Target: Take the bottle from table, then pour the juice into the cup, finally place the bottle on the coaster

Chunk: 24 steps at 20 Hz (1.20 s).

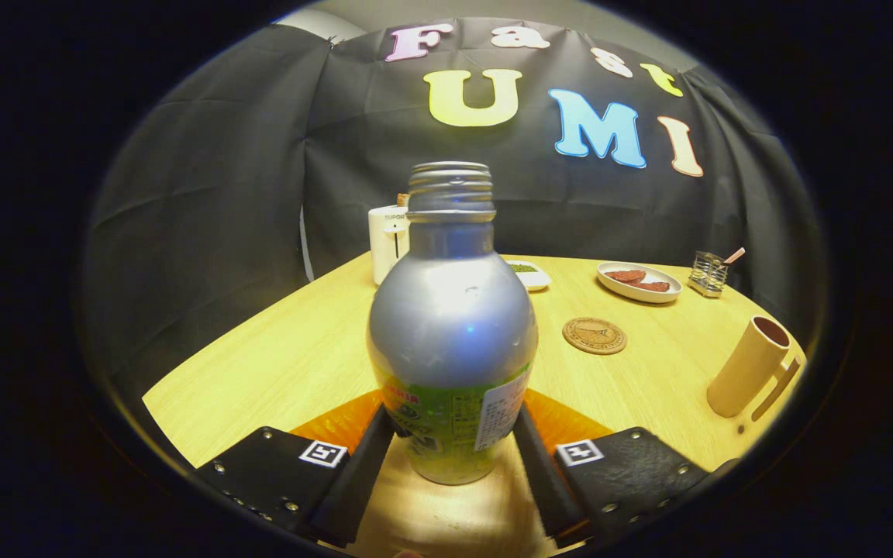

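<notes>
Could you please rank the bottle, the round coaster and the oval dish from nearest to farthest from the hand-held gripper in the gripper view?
1. Bottle: upright between the fingers of the hand-held gripper, which close on its lower body.
2. Coaster: flat on the table, beyond the fingers, to the bottle's right.
3. Oval dish: farther back, behind the coaster, near the wall.

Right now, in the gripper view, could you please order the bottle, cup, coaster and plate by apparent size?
1. Bottle, between the gripper fingers; nearness inflates it.
2. Cup.
3. Plate and coaster: too alike to rank.
</notes>
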### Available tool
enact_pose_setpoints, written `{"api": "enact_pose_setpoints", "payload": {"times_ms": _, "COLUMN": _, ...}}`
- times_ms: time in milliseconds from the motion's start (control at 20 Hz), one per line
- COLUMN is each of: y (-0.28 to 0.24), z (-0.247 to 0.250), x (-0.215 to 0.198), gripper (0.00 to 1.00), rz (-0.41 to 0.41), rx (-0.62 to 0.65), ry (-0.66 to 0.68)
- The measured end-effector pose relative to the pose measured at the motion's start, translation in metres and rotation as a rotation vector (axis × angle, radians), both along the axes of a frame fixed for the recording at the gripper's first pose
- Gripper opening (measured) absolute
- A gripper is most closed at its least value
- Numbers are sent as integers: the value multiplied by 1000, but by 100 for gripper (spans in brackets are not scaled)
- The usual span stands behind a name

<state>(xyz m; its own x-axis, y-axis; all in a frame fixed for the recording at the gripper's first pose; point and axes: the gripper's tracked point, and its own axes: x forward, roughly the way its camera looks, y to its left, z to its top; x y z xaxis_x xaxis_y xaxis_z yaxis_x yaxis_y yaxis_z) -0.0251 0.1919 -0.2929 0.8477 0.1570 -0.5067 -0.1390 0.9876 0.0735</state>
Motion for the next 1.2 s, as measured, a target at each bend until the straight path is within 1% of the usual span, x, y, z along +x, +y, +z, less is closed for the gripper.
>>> {"api": "enact_pose_setpoints", "payload": {"times_ms": 50, "y": -1, "z": 1, "x": 2, "gripper": 81, "rz": -1, "rx": 0, "ry": 3}}
{"api": "enact_pose_setpoints", "payload": {"times_ms": 150, "y": -1, "z": 1, "x": 2, "gripper": 80, "rz": 0, "rx": 4, "ry": 21}}
{"api": "enact_pose_setpoints", "payload": {"times_ms": 250, "y": -1, "z": 2, "x": 3, "gripper": 76, "rz": 7, "rx": 47, "ry": 56}}
{"api": "enact_pose_setpoints", "payload": {"times_ms": 350, "y": -3, "z": 12, "x": 8, "gripper": 76, "rz": -6, "rx": 56, "ry": 62}}
{"api": "enact_pose_setpoints", "payload": {"times_ms": 400, "y": -7, "z": 21, "x": 8, "gripper": 73, "rz": -8, "rx": 58, "ry": 55}}
{"api": "enact_pose_setpoints", "payload": {"times_ms": 500, "y": -15, "z": 31, "x": 14, "gripper": 73, "rz": -18, "rx": 68, "ry": 55}}
{"api": "enact_pose_setpoints", "payload": {"times_ms": 650, "y": -33, "z": 48, "x": 22, "gripper": 73, "rz": -56, "rx": 95, "ry": 58}}
{"api": "enact_pose_setpoints", "payload": {"times_ms": 700, "y": -40, "z": 52, "x": 22, "gripper": 71, "rz": -72, "rx": 115, "ry": 64}}
{"api": "enact_pose_setpoints", "payload": {"times_ms": 850, "y": -61, "z": 70, "x": 25, "gripper": 70, "rz": -138, "rx": 161, "ry": 49}}
{"api": "enact_pose_setpoints", "payload": {"times_ms": 1000, "y": -78, "z": 78, "x": 29, "gripper": 70, "rz": -185, "rx": 244, "ry": 48}}
{"api": "enact_pose_setpoints", "payload": {"times_ms": 1200, "y": -91, "z": 82, "x": 31, "gripper": 70, "rz": -216, "rx": 349, "ry": 55}}
